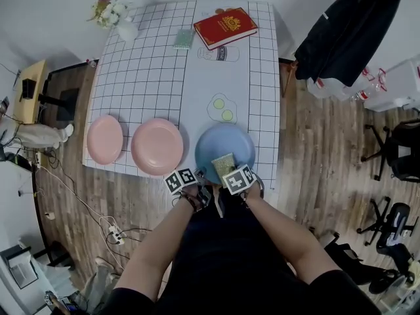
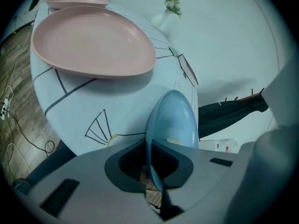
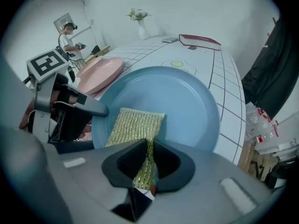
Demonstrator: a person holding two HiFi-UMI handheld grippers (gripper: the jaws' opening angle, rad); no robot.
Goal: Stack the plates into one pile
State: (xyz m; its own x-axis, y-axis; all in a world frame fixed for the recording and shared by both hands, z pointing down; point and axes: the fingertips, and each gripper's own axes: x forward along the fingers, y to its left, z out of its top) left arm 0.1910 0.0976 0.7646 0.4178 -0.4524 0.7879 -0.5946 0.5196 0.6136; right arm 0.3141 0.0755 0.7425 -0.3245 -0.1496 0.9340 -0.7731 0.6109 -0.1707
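One blue plate (image 1: 224, 143) at table (image 1: 157, 64) near edge, rim clamped by left gripper (image 2: 150, 166); right gripper (image 3: 147, 164) pinches gold cloth (image 3: 136, 122) on it; pink plate (image 1: 157, 146) next leftward.

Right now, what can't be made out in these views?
- Left gripper view: most of the far pink plate, behind the nearer pink plate.
- Head view: the red book's title, too small.
- Right gripper view: whether the gold sponge touches the blue plate; the sponge covers the contact.
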